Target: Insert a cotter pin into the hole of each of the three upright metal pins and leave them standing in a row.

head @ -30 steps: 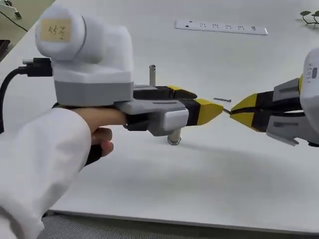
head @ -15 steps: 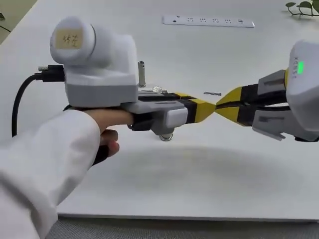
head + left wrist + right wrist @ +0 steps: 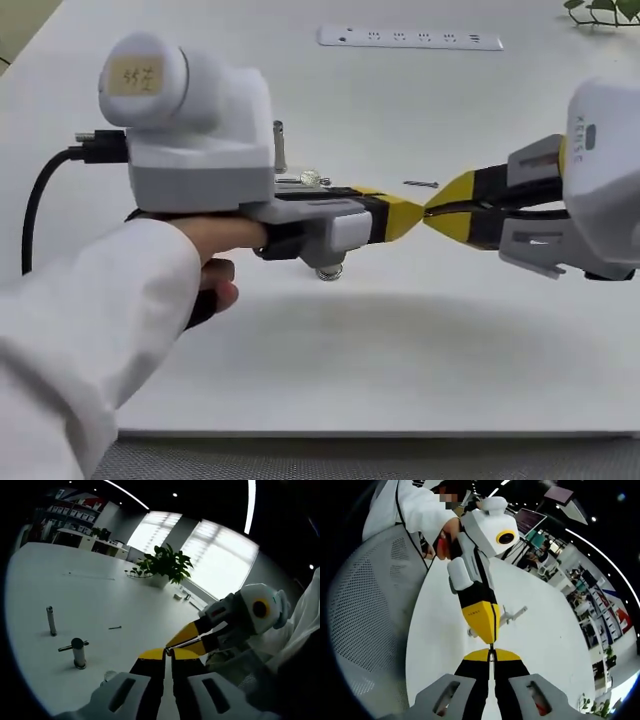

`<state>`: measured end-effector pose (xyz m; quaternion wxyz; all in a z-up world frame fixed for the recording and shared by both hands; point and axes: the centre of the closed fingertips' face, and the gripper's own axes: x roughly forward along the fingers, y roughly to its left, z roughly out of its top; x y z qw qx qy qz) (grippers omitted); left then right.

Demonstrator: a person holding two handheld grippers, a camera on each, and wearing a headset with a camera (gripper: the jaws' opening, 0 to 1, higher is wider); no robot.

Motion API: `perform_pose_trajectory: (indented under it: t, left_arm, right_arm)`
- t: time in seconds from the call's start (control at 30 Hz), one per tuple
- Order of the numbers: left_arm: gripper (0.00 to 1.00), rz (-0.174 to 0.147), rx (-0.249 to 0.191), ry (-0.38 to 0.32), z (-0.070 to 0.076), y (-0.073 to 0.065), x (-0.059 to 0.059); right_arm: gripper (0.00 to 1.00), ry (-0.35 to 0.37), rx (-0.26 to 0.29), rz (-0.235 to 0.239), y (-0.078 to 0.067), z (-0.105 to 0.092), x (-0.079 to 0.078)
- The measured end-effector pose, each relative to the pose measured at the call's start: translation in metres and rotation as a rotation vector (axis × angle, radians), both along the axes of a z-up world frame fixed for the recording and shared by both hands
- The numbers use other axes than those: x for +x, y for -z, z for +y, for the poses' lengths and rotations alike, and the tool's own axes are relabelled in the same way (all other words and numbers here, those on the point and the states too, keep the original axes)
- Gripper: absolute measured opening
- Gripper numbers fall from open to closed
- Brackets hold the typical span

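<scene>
Locate the cotter pin [image 3: 491, 651] in mid-air above the bench [image 3: 350, 360], bridging the meeting tips of the two grippers and well apart from any hole. Read the right gripper [image 3: 435, 213] as clamped on one end, its fingers [image 3: 455, 200] pressed together with no visible gap. Read the left gripper [image 3: 167, 653] as drawn in to a hairline slit at the other end, fingers [image 3: 150, 656] tip to tip with the right pair; cannot tell from these views whether gripping the pin or merely touching it. Treat the step as a tip-to-tip handover or regrip. Guard first against a drop through release on one side before a firm grip on the other; expect so thin a part to roll on the smooth bench and to need a fresh pickup. Guard next against bent or twisted legs through pulling with both sides clamped and out of line. Mind the third pin [image 3: 106, 674], closest to the left gripper and partly hidden by its housing: avoid lowering or swinging that hand, at the risk of toppling it. Take equal care of the fitted pin [image 3: 78, 652], upright with a cotter through its head, and of the bare pin [image 3: 50, 620], upright farther along the row. Avoid sweeping the spare cotter pin [image 3: 115, 627], flat on the bench apart from the row. Count one insertion as confirmed, one as outstanding, the third as unreadable.
</scene>
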<state>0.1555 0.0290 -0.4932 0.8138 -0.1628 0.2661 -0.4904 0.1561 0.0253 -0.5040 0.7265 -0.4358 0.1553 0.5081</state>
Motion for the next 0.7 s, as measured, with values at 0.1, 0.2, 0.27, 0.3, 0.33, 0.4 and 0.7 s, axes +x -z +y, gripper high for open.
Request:
perform_pose_trajectory:
  t: [0.1,0.2,0.27,0.3,0.33,0.4,0.7]
  left_arm:
    - [0.00,0.006,-0.004,-0.002,0.0004,-0.0002,0.0007]
    - [0.00,0.014,-0.002,0.004,0.0007,0.0007,-0.0002]
    - [0.00,0.016,0.001,0.008,0.0009,0.0015,-0.0010]
    - [0.00,0.019,0.002,0.010,0.0011,0.0019,-0.0015]
    - [0.00,0.018,0.003,0.014,0.0014,0.0023,-0.0021]
    - [0.00,0.022,0.000,0.017,0.0025,0.0022,-0.0029]
    - [0.00,0.075,-0.022,-0.008,0.0053,0.0000,-0.0020]
  right_arm:
    - [0.00,-0.003,-0.003,-0.003,-0.0004,0.0004,-0.0006]
    - [0.00,-0.006,-0.004,0.000,0.0000,0.0020,-0.0013]
    - [0.00,-0.010,-0.007,-0.002,0.0003,0.0026,-0.0021]
    - [0.00,-0.013,-0.006,-0.001,0.0001,0.0033,-0.0029]
    - [0.00,-0.016,-0.006,0.001,0.0000,0.0042,-0.0033]
    - [0.00,-0.021,-0.007,0.001,-0.0003,0.0052,-0.0042]
    - [0.00,-0.012,0.013,0.005,-0.0033,0.0077,-0.0035]
